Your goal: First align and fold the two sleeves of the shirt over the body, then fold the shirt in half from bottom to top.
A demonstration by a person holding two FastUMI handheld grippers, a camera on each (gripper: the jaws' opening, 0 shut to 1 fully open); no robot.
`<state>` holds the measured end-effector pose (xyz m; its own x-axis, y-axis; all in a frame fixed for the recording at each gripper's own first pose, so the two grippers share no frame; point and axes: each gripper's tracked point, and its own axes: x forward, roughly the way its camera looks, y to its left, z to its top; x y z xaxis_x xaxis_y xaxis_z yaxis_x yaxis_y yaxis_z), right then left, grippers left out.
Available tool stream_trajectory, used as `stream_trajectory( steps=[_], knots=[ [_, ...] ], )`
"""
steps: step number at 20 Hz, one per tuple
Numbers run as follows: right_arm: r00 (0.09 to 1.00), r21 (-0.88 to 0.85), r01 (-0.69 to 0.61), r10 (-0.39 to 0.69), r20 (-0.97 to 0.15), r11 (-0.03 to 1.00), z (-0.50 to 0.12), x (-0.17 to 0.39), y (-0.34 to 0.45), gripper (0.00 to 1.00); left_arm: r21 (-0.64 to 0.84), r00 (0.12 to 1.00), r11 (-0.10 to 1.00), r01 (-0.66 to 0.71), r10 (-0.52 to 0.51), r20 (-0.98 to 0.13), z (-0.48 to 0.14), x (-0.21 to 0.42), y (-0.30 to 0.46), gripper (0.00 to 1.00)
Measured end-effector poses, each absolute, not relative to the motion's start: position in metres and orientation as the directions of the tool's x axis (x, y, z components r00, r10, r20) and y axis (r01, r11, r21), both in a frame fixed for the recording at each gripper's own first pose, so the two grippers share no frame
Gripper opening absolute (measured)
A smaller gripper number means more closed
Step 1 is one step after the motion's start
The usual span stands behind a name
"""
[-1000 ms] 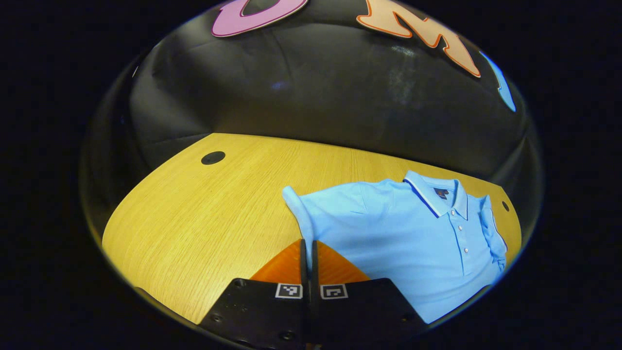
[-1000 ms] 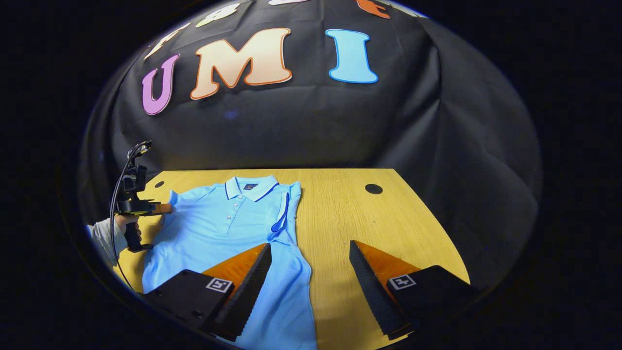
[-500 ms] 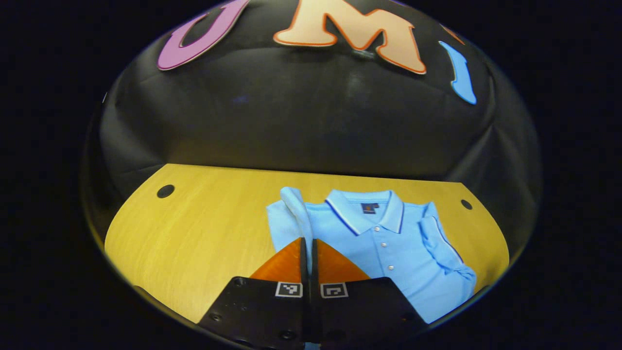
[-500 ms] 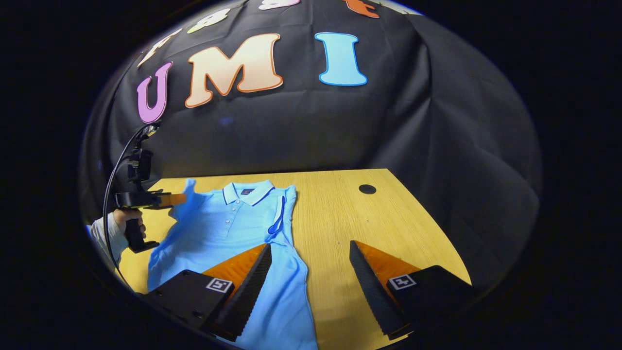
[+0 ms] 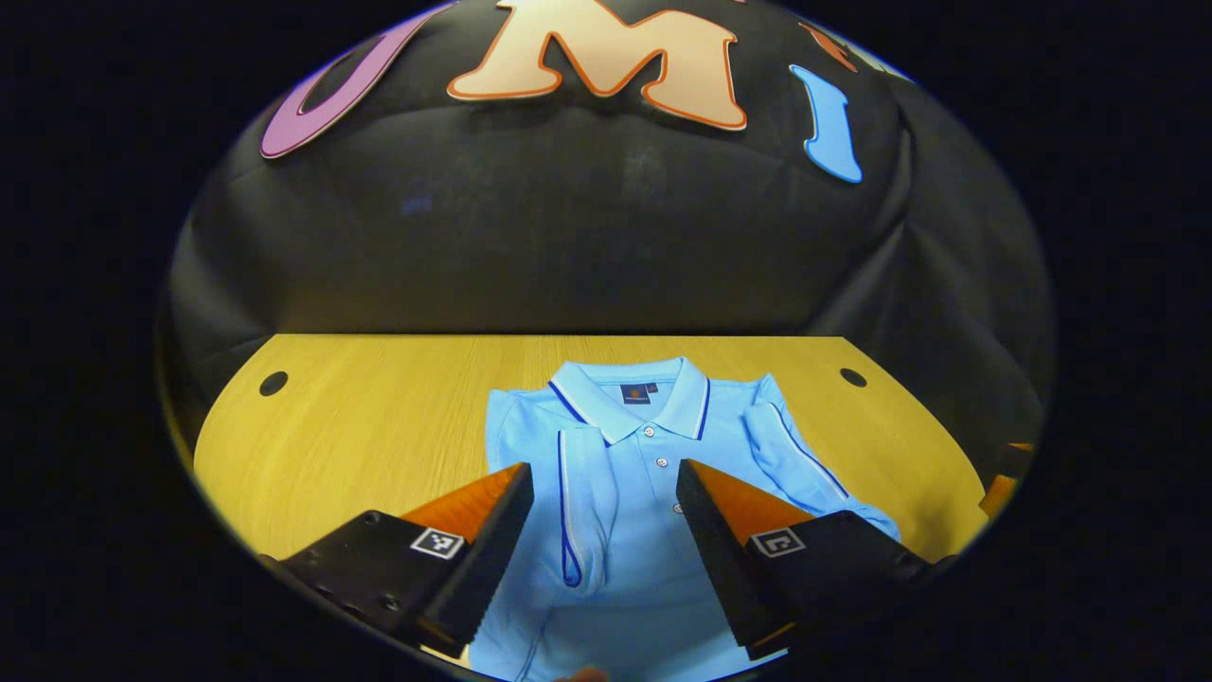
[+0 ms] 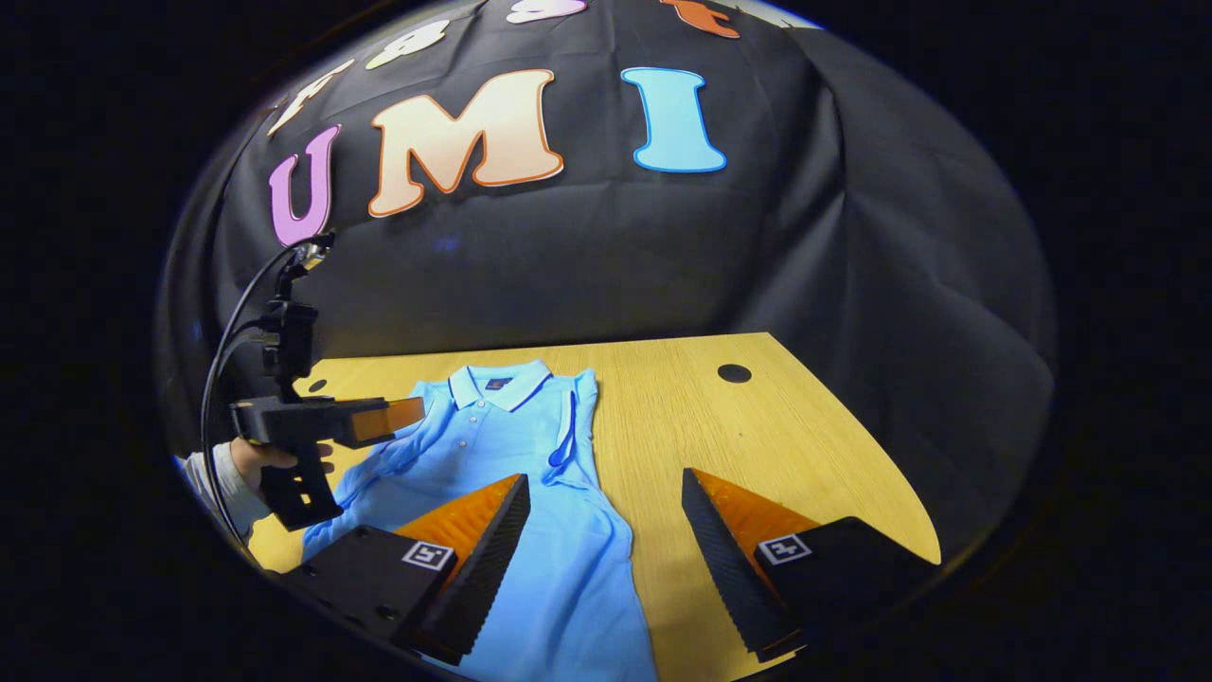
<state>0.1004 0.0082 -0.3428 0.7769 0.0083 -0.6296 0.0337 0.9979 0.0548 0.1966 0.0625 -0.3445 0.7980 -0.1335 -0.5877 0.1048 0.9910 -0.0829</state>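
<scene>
With both sleeves lying folded over the polo shirt (image 5: 653, 493) on the tabletop (image 5: 360, 426), both hand-held grippers (image 5: 601, 559) (image 6: 601, 559) are hovering wide open, empty; bottom-to-top fold is remaining.

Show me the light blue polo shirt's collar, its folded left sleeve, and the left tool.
collar (image 5: 630, 396), left gripper view, on the back neckband.
folded left sleeve (image 5: 587, 493), left gripper view, mid-sleeve.
left tool (image 6: 402, 414), right gripper view, between its fingertips.

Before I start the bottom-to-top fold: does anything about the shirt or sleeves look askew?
Slightly. On the shirt, the left sleeve lies straight down the body, while the right sleeve slants outward toward the edge, so the two folds are not symmetric. No damage shows.
</scene>
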Motion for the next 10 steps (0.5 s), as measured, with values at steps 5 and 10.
stream_trajectory(
  steps=[5, 10],
  knots=[
    [0.803, 0.078, -0.029, 0.07, -0.591, 0.997, -0.327, 0.079, 0.021, 1.0, -0.095, 0.841, 0.994, 0.054, -0.096, -0.533, -0.298, 0.128, 0.08, 0.96],
    [0.798, 0.071, -0.1, 0.123, -0.59, 0.992, -0.315, 0.029, 0.016, 1.0, -0.054, 0.855, 0.999, -0.006, -0.023, -0.519, -0.277, 0.05, 0.099, 0.96]
  ],
)
